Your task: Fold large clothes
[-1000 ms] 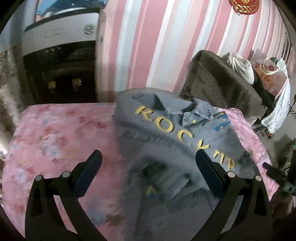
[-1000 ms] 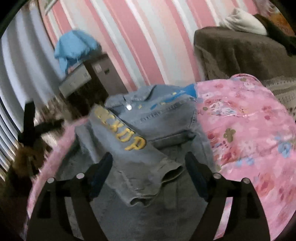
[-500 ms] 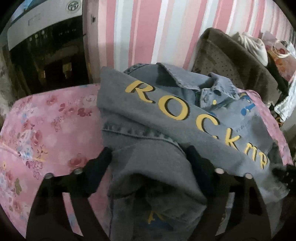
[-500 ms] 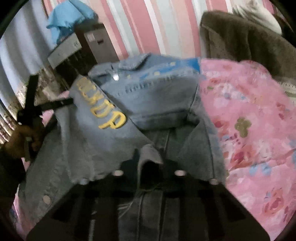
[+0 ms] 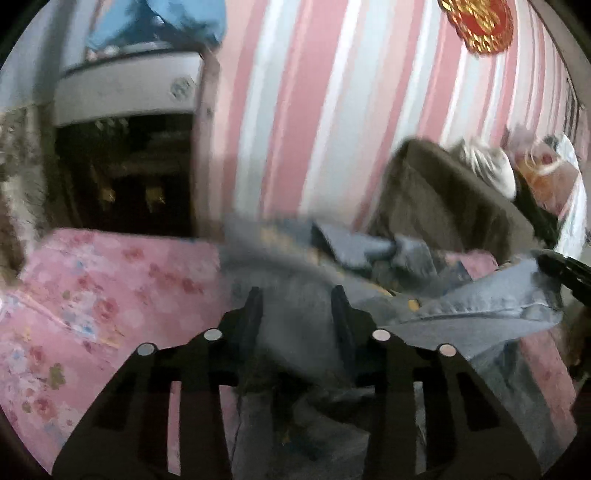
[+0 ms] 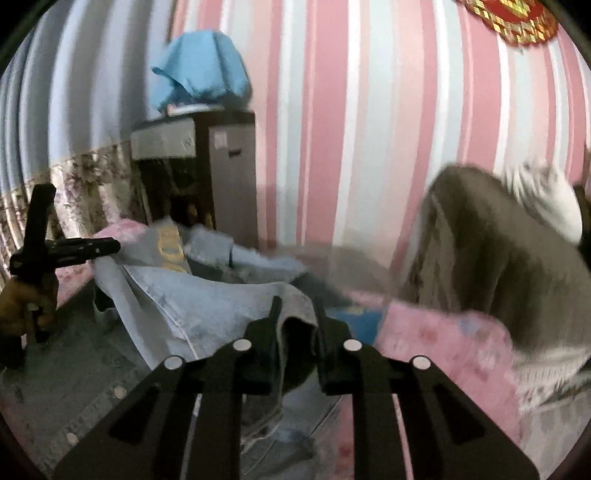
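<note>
Both grippers, left and right, have jaws clamped on the jacket, lifting its bottom edge, and next should carry it toward the collar.

Home bedroom: pink floral bedsheet, striped wallpaper, brown sofa, red wall ornament

The room was dim, both views were smeared by motion blur, worst on the jacket, and fisheye distortion bent the wall stripes toward dark corners.
</note>
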`<state>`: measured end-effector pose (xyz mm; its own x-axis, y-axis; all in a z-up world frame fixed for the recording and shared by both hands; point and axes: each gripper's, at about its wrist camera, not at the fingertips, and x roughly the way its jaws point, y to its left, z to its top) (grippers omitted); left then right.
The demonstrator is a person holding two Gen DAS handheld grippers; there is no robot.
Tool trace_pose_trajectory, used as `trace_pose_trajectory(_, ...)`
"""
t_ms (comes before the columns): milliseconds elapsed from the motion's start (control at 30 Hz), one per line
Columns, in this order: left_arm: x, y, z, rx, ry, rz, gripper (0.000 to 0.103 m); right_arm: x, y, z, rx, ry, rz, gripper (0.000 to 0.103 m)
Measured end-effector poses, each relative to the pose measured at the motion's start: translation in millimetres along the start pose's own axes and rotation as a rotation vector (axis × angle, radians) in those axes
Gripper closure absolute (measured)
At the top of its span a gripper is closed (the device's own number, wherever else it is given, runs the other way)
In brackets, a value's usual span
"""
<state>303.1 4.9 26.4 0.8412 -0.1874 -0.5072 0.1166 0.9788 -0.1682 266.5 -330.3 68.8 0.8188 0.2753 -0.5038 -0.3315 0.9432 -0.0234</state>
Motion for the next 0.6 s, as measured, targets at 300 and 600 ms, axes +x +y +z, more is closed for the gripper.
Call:
trace_pose_trajectory(300,62,22,-33,-0.006,0.247,0.057,0.06,82,-49,-72,0.175,0.278,-0.017,0.075)
trace_pose_trajectory(600,29,34,-22,0.021,0.176,0.099,0.052,15,-49,-44,0.225,0.132,-0.08,0.021)
